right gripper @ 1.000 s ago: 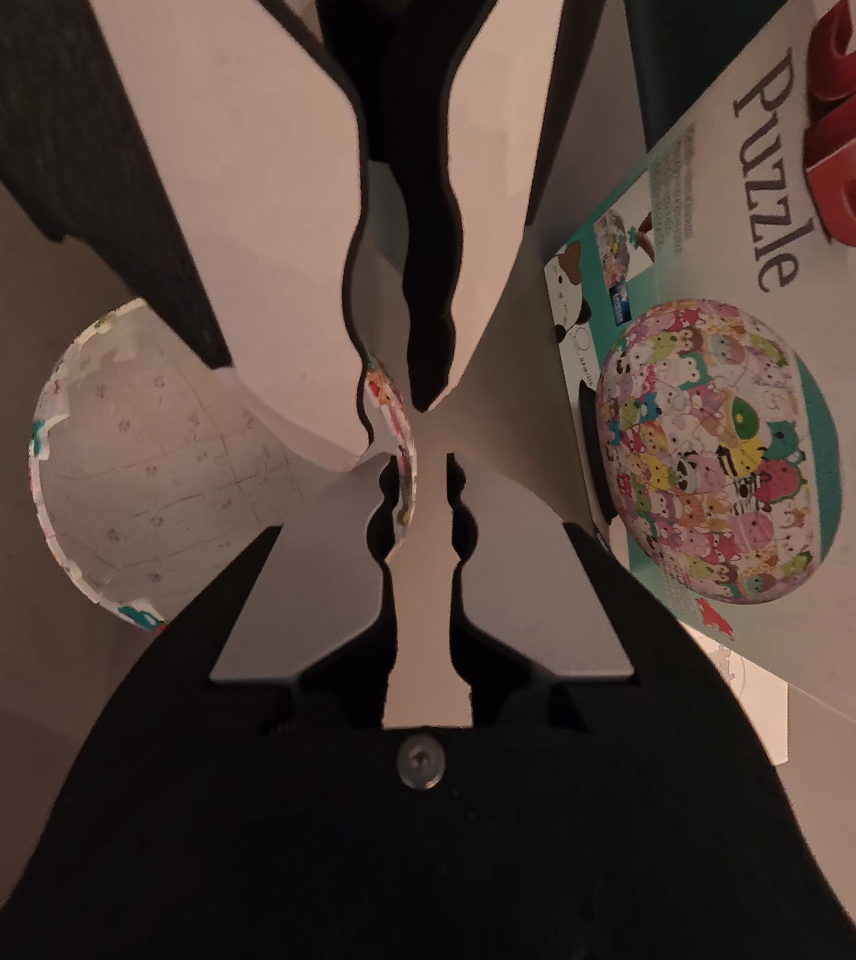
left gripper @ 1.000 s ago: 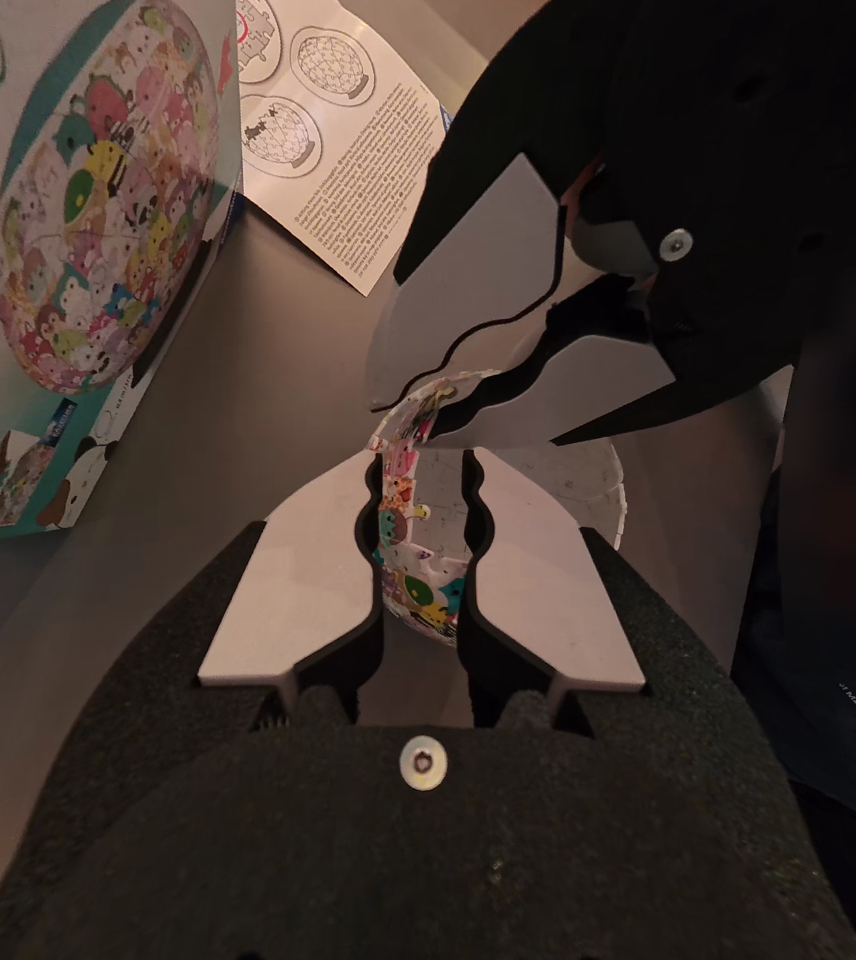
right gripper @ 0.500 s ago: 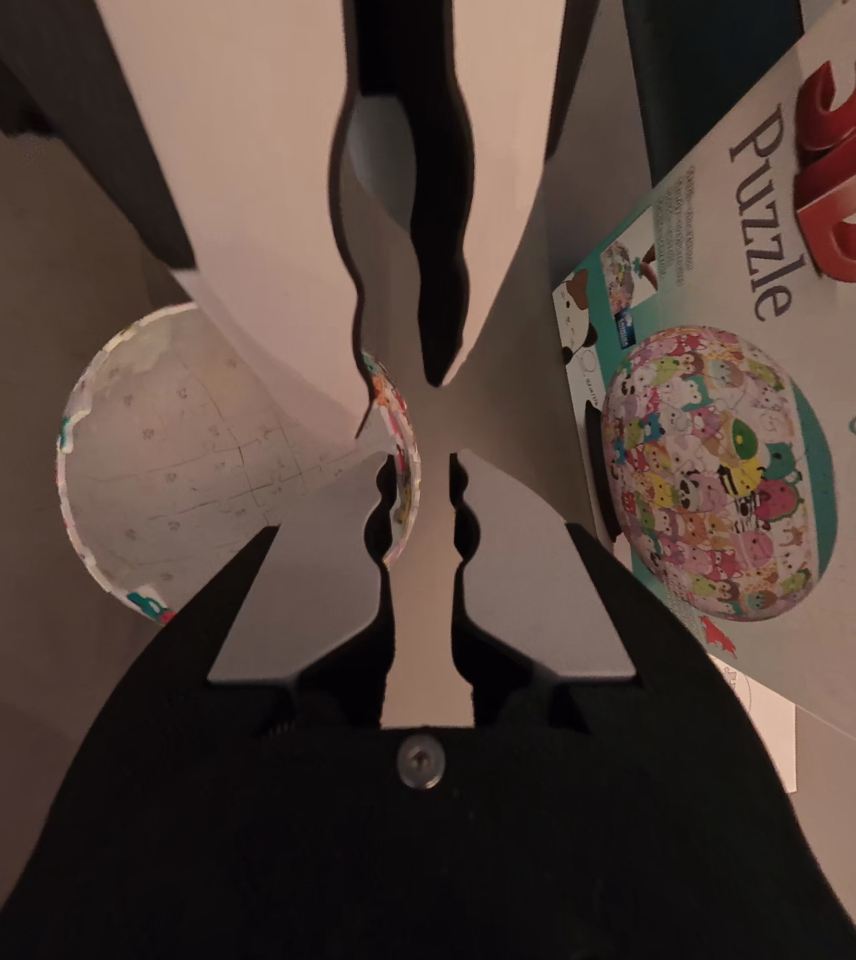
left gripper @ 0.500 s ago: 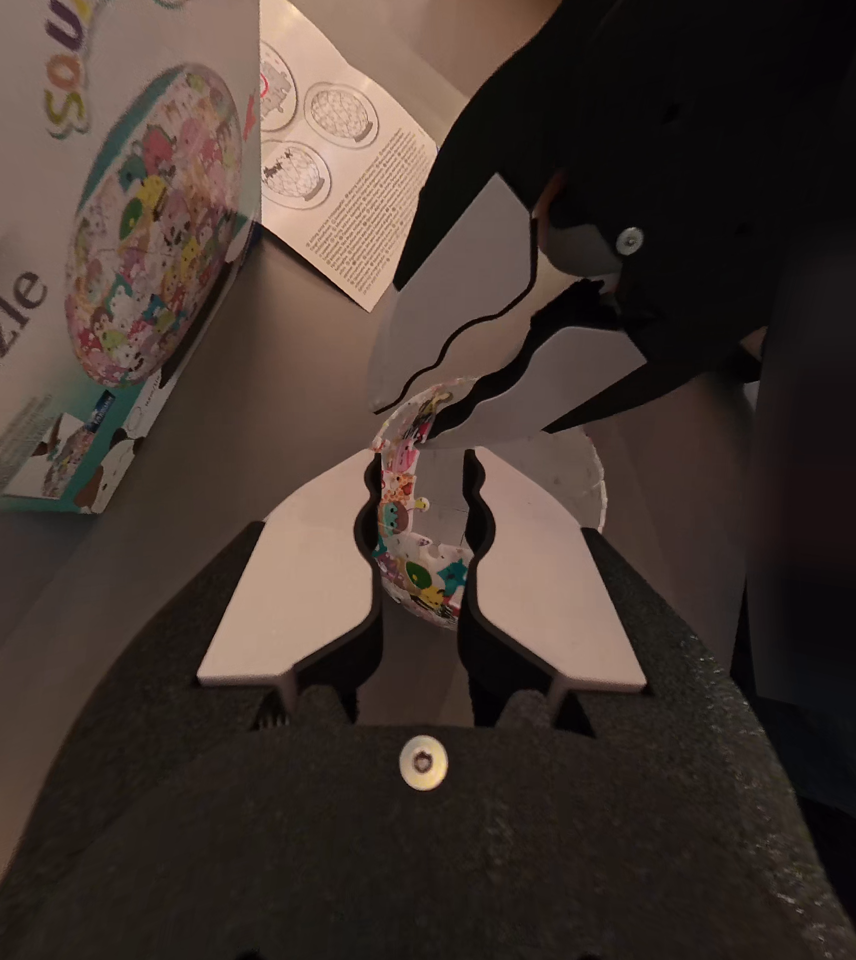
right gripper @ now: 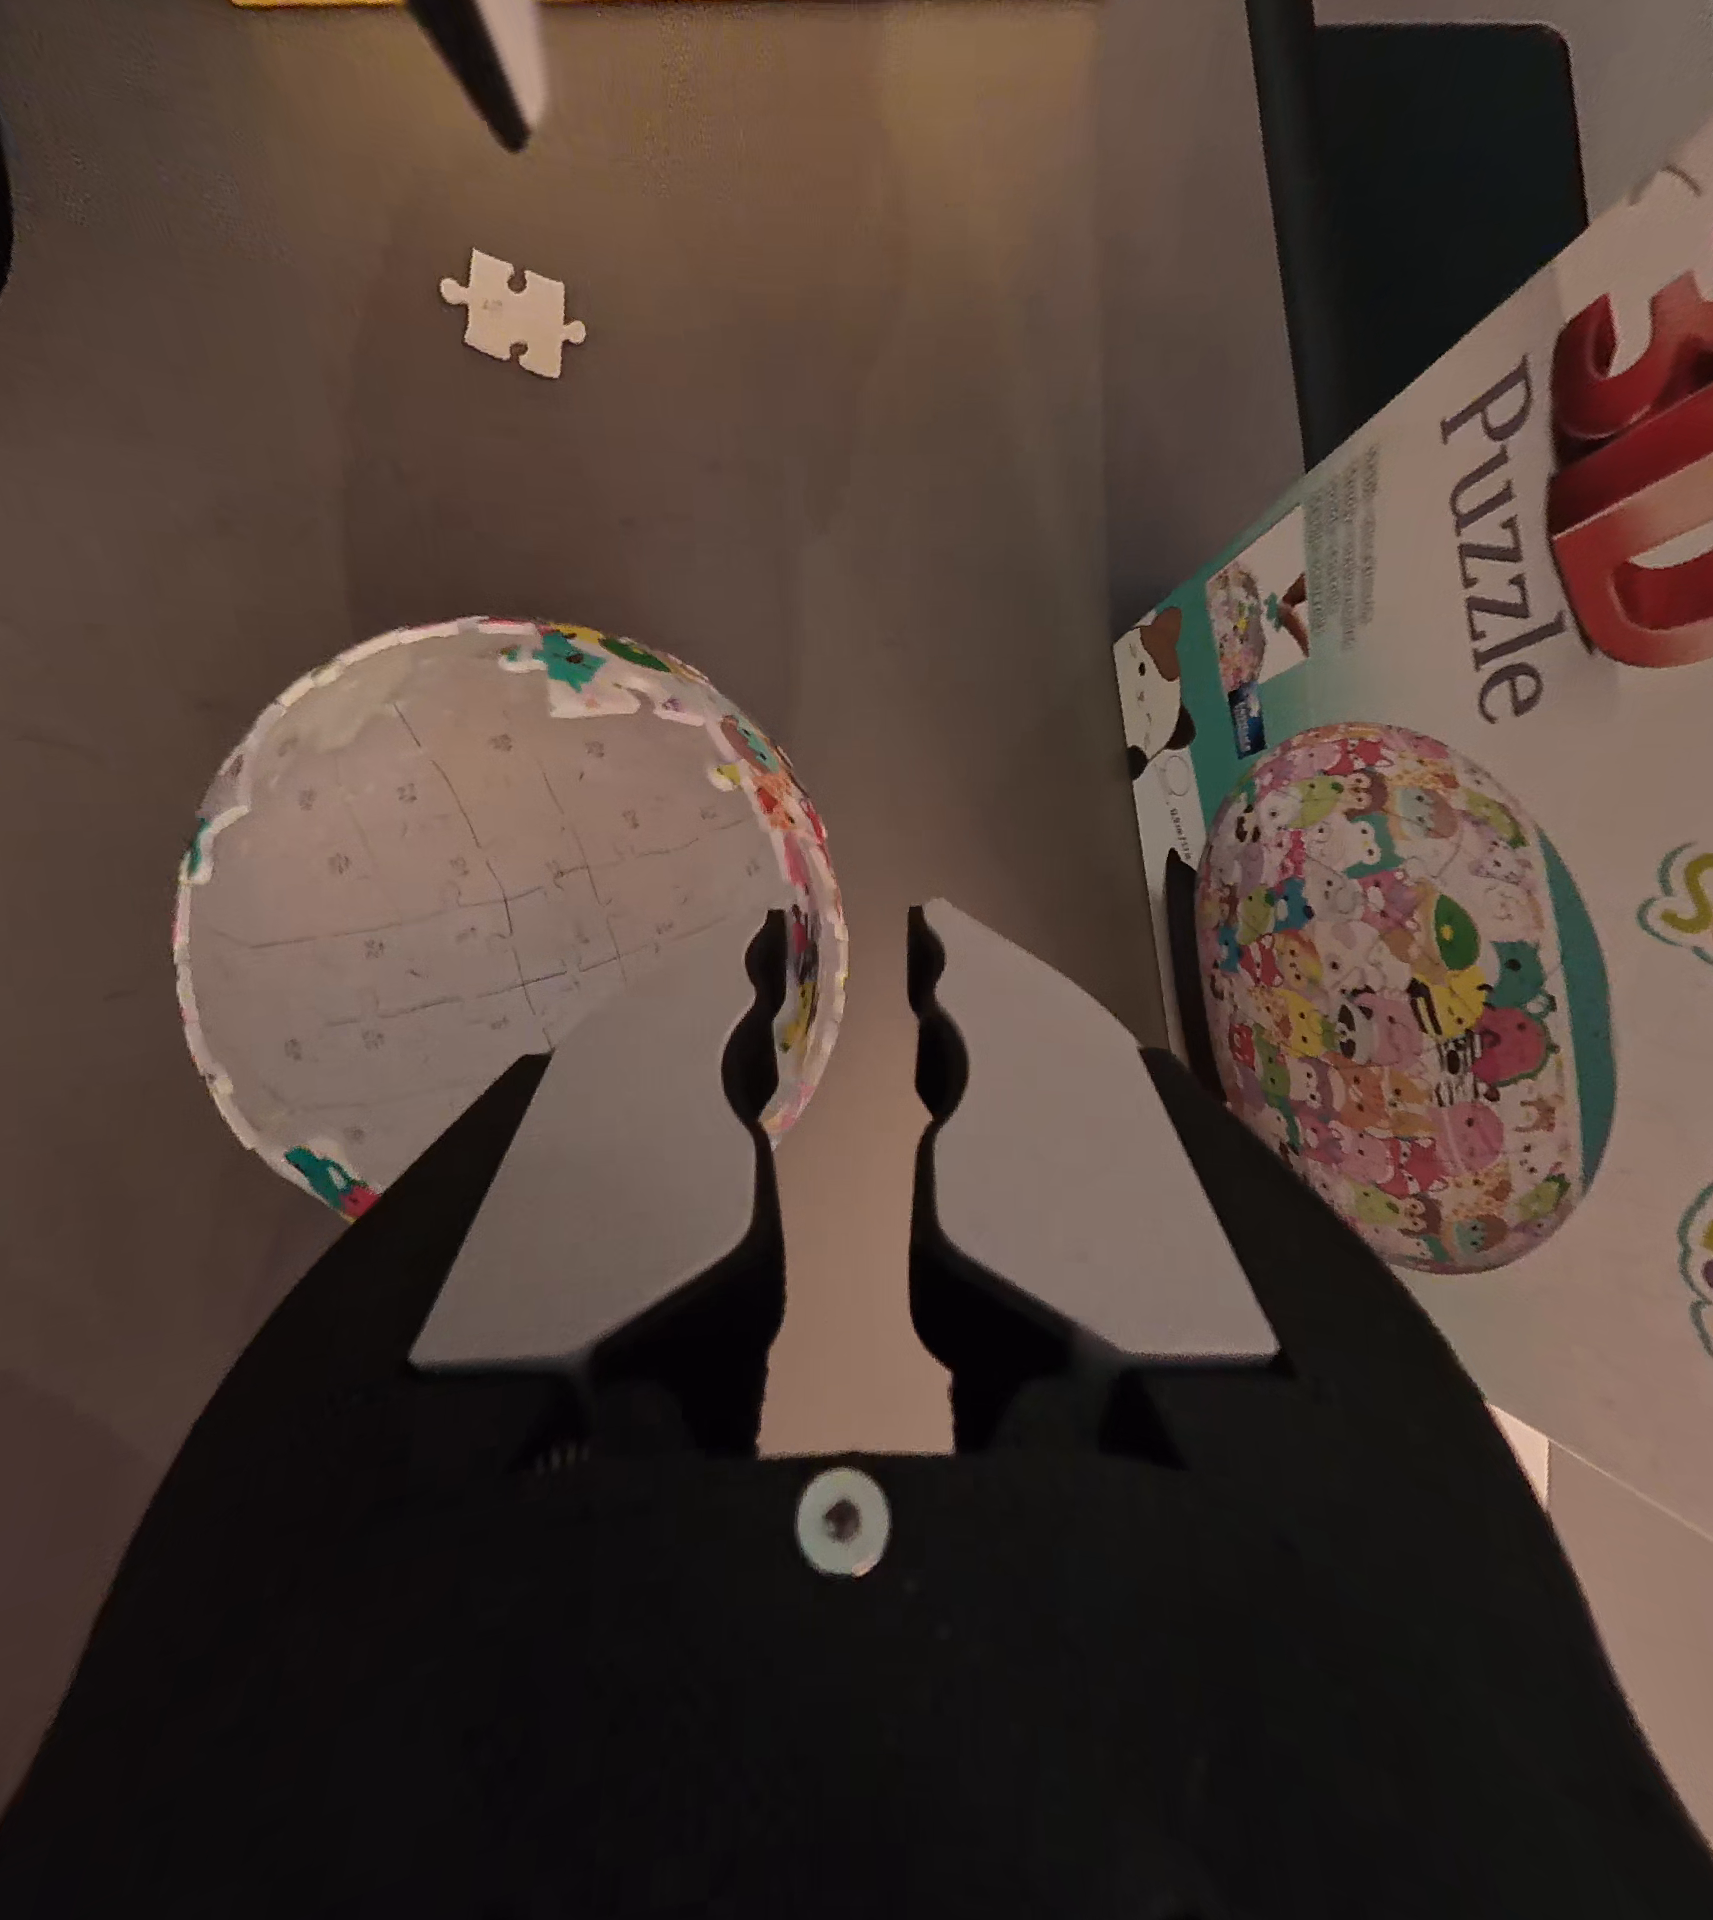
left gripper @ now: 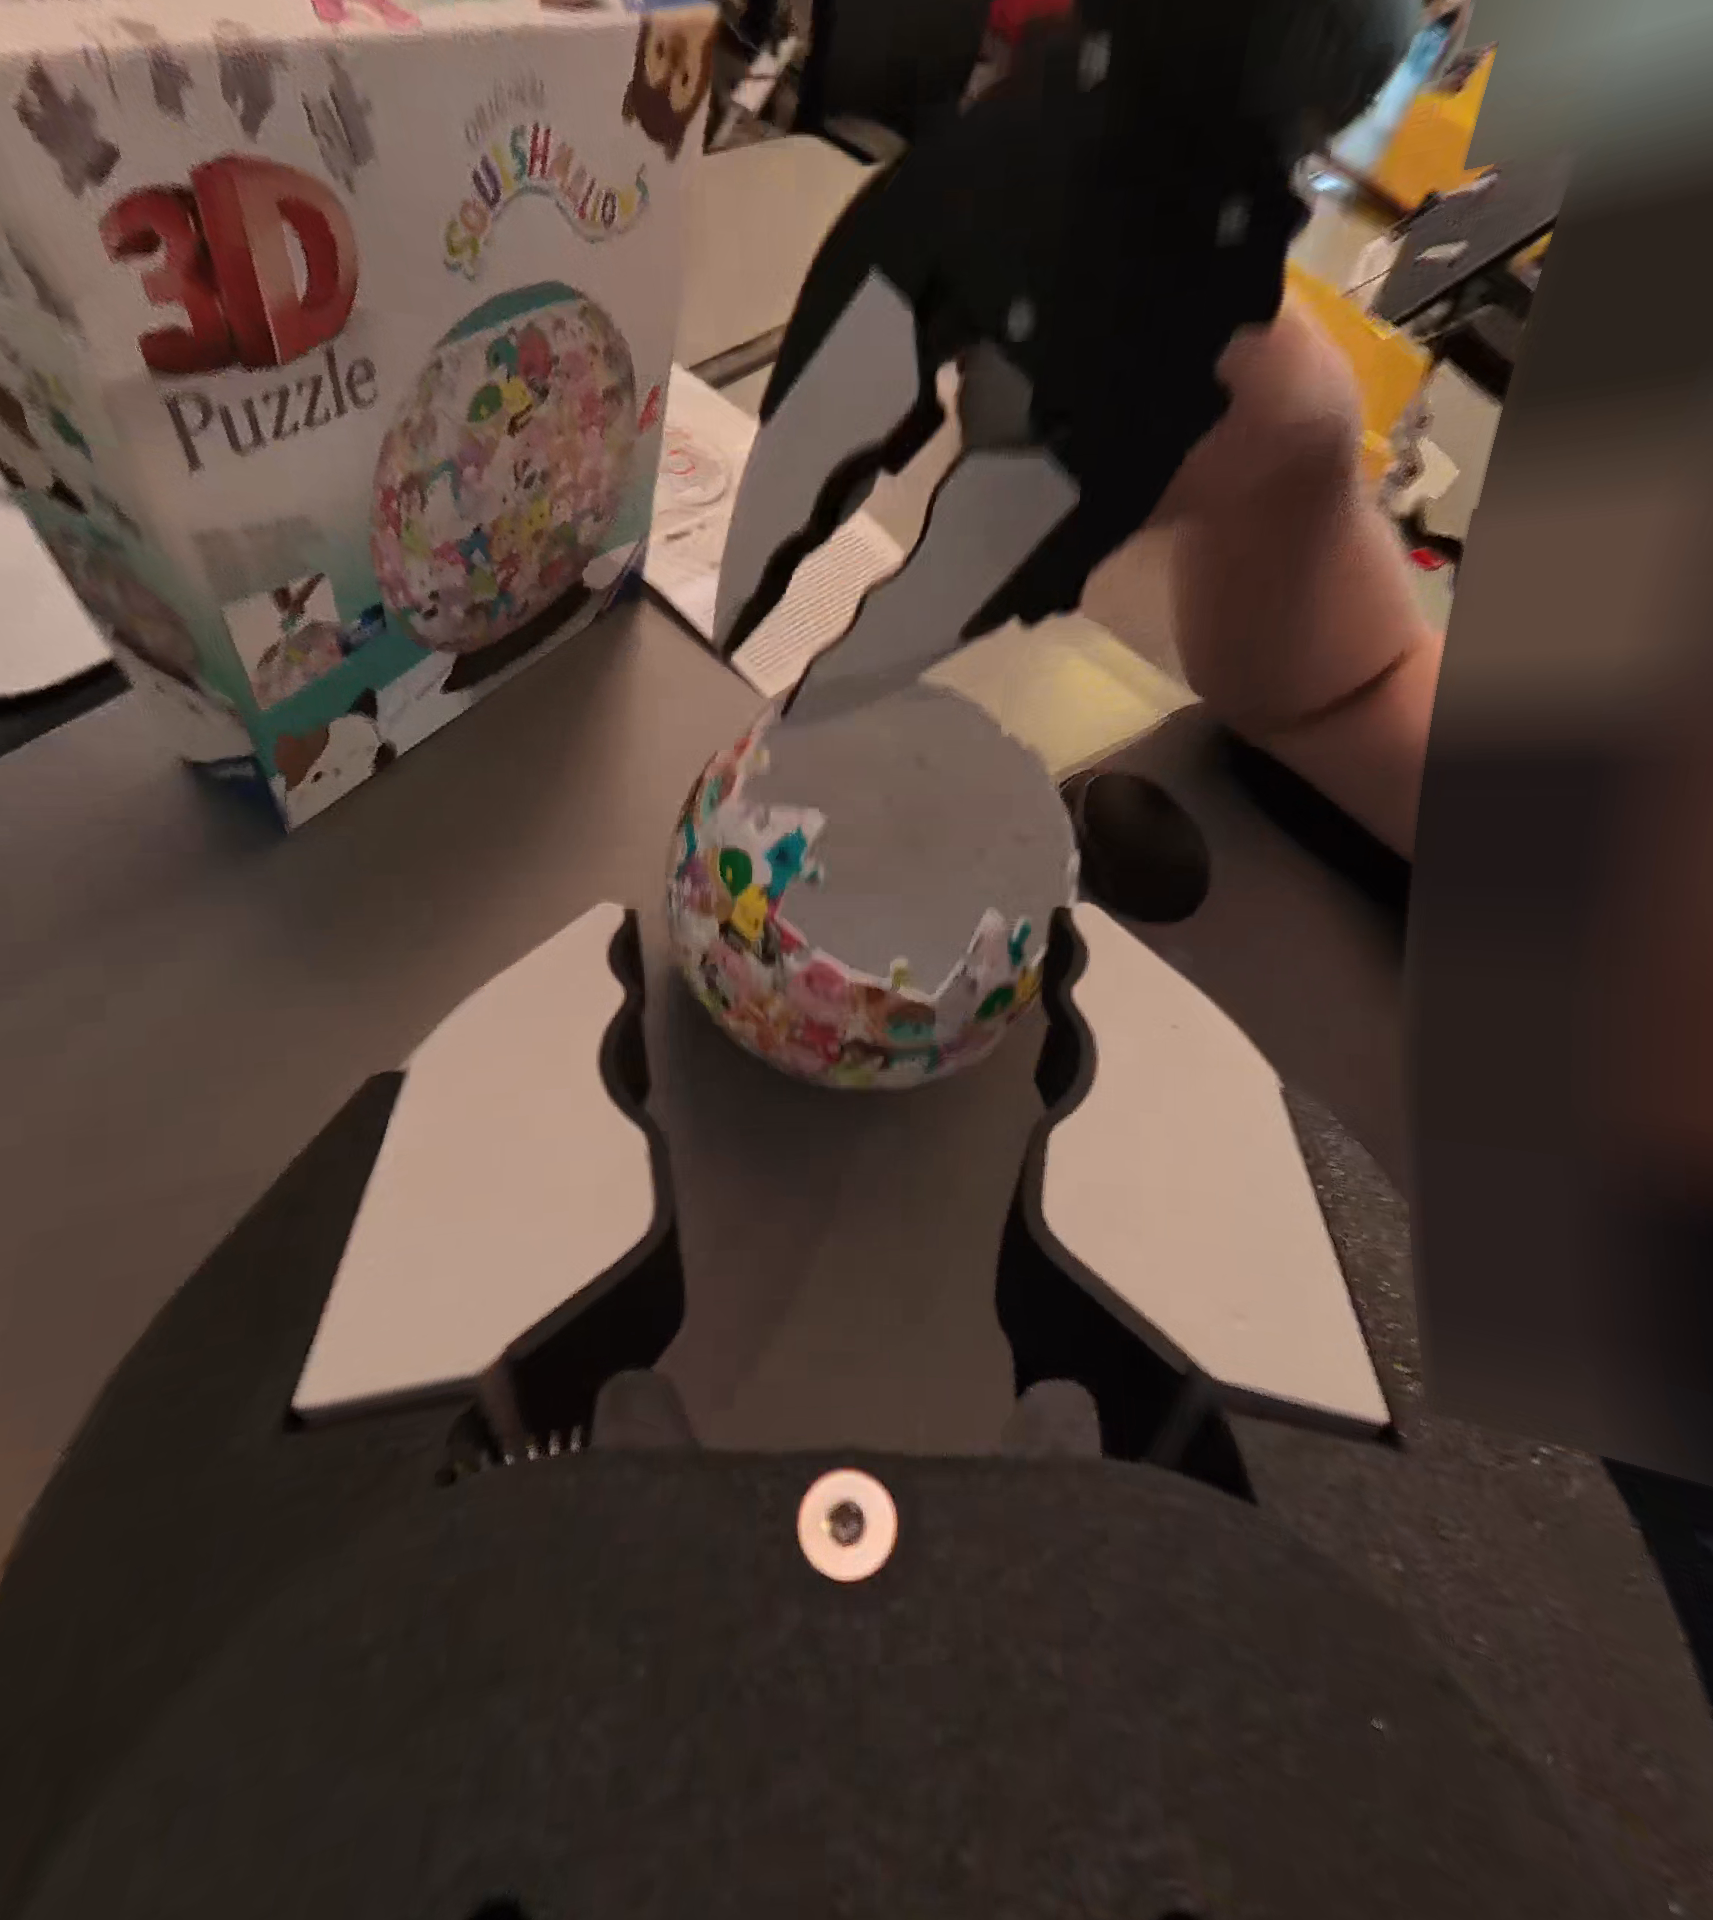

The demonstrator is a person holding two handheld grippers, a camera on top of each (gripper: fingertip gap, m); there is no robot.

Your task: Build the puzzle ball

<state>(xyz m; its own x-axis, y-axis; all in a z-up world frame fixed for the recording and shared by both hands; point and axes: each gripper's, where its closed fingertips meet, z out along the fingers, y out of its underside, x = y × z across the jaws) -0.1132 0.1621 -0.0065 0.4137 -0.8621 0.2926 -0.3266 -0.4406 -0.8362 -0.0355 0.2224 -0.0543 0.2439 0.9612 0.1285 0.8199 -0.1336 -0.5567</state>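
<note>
The half-built puzzle ball [left gripper: 831, 1023] is an open shell, colourful outside and white inside, resting on the dark table [left gripper: 208, 935]. My left gripper [left gripper: 841, 935] is wide open, one fingertip on each side of the shell, not gripping it. My right gripper [right gripper: 844, 925] comes down from above, jaws a little apart astride the shell's rim, with table showing in the gap. It also shows in the left wrist view [left gripper: 758, 675]. The shell's white inside faces the right wrist view [right gripper: 478, 904]. A loose white puzzle piece [right gripper: 514, 312] lies on the table beyond.
The puzzle box [left gripper: 312, 416] stands at the back left, close to the shell, and shows in the right wrist view [right gripper: 1454, 831]. An instruction sheet [left gripper: 810, 582] lies behind. A black round object [left gripper: 1138, 847] sits right of the shell. A person's arm [left gripper: 1288, 540] is at the right. There is about 12 cm between the tips of the two grippers. From my left tips it is roughly 15 cm to the loose white puzzle piece [right gripper: 514, 312]; from my right, 20 cm.
My left gripper has opened wide, let go of the shell's wall and drawn back. The shell now rests on the table. My right gripper has stayed at the rim.
</note>
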